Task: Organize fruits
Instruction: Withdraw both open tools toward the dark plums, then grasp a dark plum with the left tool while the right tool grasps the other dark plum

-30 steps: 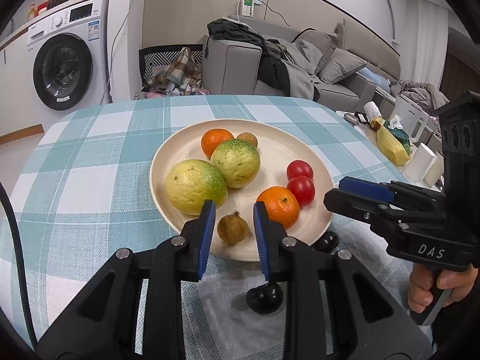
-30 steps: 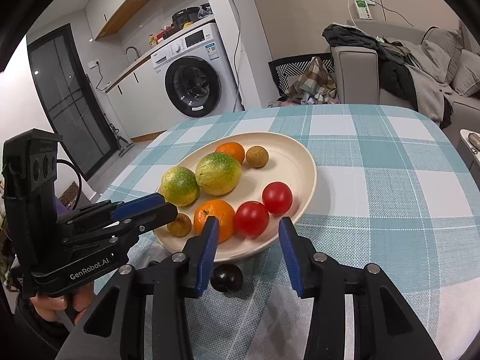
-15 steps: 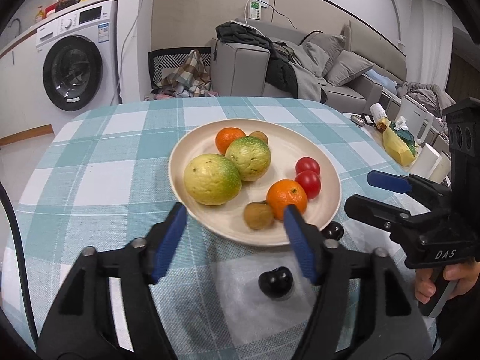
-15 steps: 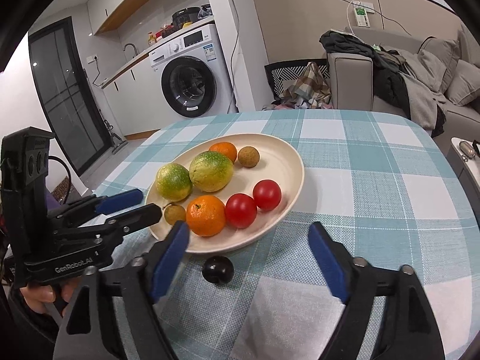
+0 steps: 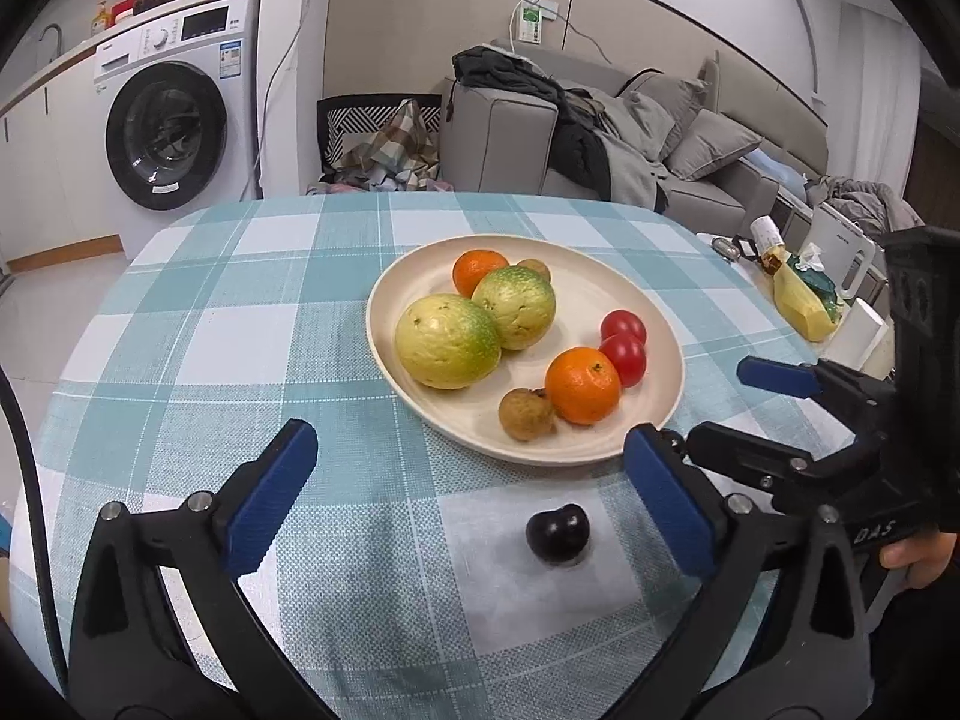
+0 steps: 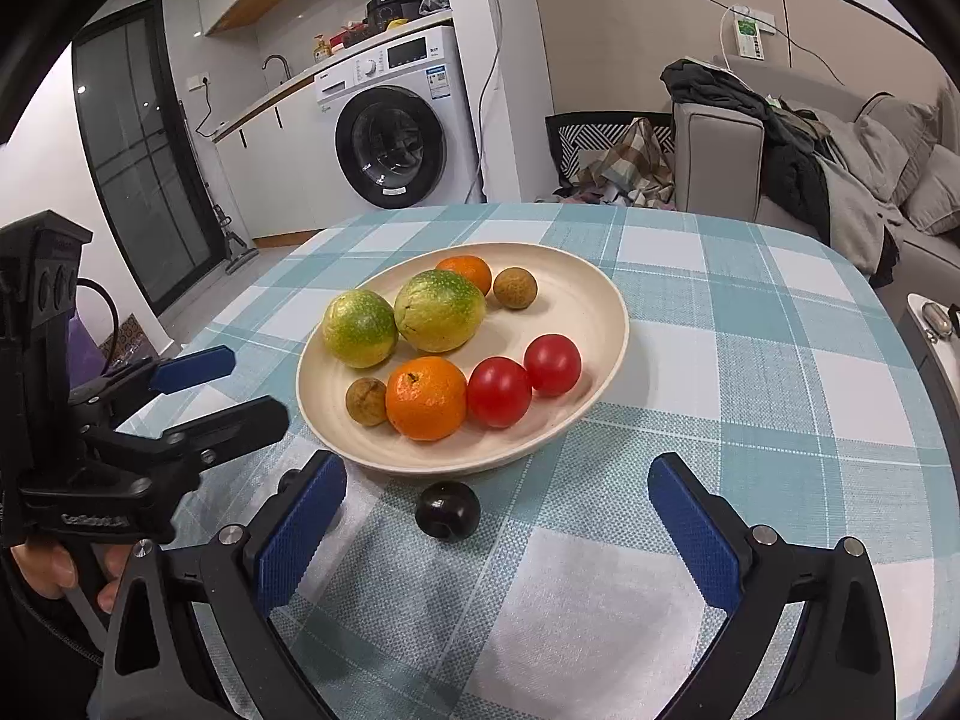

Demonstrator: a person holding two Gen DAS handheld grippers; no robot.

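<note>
Table: your table (image 5: 228, 324) wore a teal and white checked cloth and carried everything below.
Plate: a cream plate (image 5: 600, 294) sat near the middle of the table, holding eight fruits.
Left hand-held gripper: your left hand-held gripper (image 5: 474, 495) hung over the near edge of the table; its blue pads (image 5: 270, 495) were spreading apart with nothing pressed between them.
Right hand-held gripper: your right hand-held gripper (image 6: 498, 531) pointed at the near rim of the plate, likewise spreading, gripping nothing.
Green-yellow fruits: two large green-yellow fruits (image 5: 447, 341) lay touching each other on the left part of the plate.
Oranges: the near orange (image 5: 582, 385) sat by the front rim; the far orange (image 5: 474, 270) was tucked behind the green-yellow fruits.
Tomatoes: two red tomatoes (image 6: 498, 391) lay side by side, touching, just beside the near orange.
Brown fruits: one small brown fruit (image 5: 527, 414) touched the near orange at the front; another (image 6: 515, 288) lay at the back next to the far orange.
Dark fruit: a small dark fruit (image 5: 558, 534) lay on the cloth just in front of the plate, off it, between your open pads in both views and untouched.
</note>
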